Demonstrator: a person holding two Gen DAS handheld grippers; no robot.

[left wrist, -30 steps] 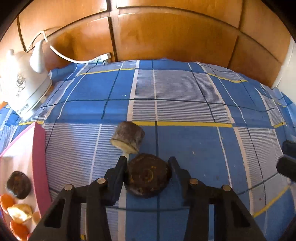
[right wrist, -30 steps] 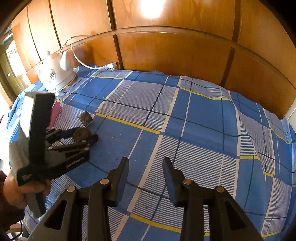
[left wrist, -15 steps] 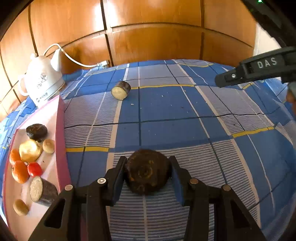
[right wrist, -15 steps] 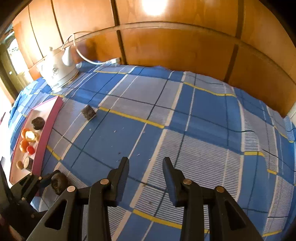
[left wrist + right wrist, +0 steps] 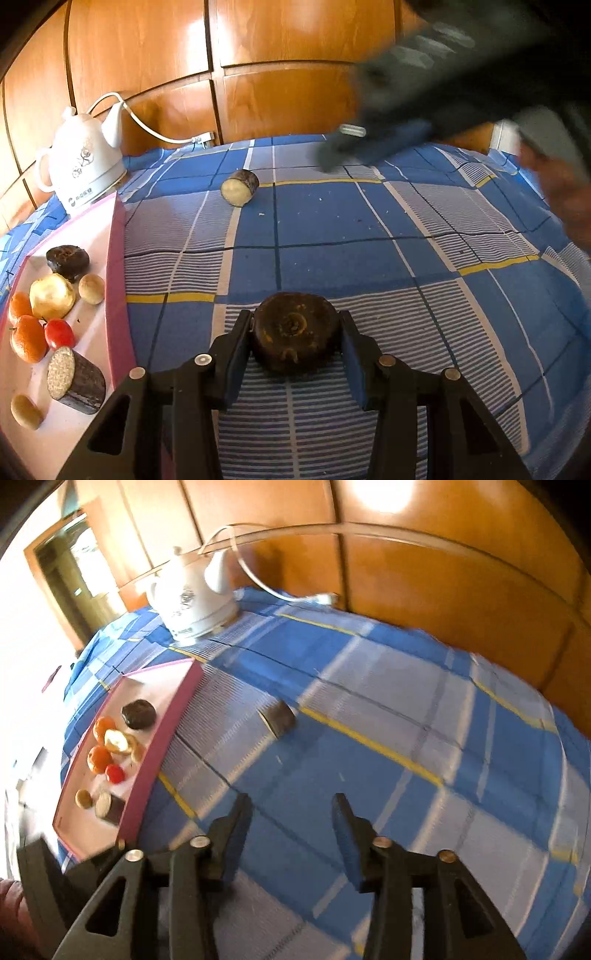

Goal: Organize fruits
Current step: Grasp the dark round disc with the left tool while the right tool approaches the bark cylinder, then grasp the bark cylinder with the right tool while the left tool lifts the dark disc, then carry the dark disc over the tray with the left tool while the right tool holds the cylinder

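Note:
My left gripper [image 5: 295,332] is shut on a dark brown round fruit [image 5: 295,330], held above the blue checked cloth. To its left lies a pink tray [image 5: 114,258] with oranges [image 5: 27,338], a red fruit [image 5: 59,334], a yellow fruit [image 5: 51,295], a dark round fruit [image 5: 67,258] and a cut dark cylinder [image 5: 75,382]. Another cut cylinder piece [image 5: 240,187] lies on the cloth farther back; it also shows in the right wrist view [image 5: 277,718]. My right gripper [image 5: 291,812] is open and empty above the cloth, and appears blurred at the upper right of the left wrist view.
A white electric kettle [image 5: 86,162] with its cord stands at the back left beside the tray, also seen in the right wrist view [image 5: 192,598]. Wooden panels [image 5: 280,74] rise behind the cloth. The tray [image 5: 166,731] lies left of my right gripper.
My left gripper lifted the dark fruit off the cloth and drew back toward the tray. My right gripper swung left and forward, so the tray and kettle now fill its view.

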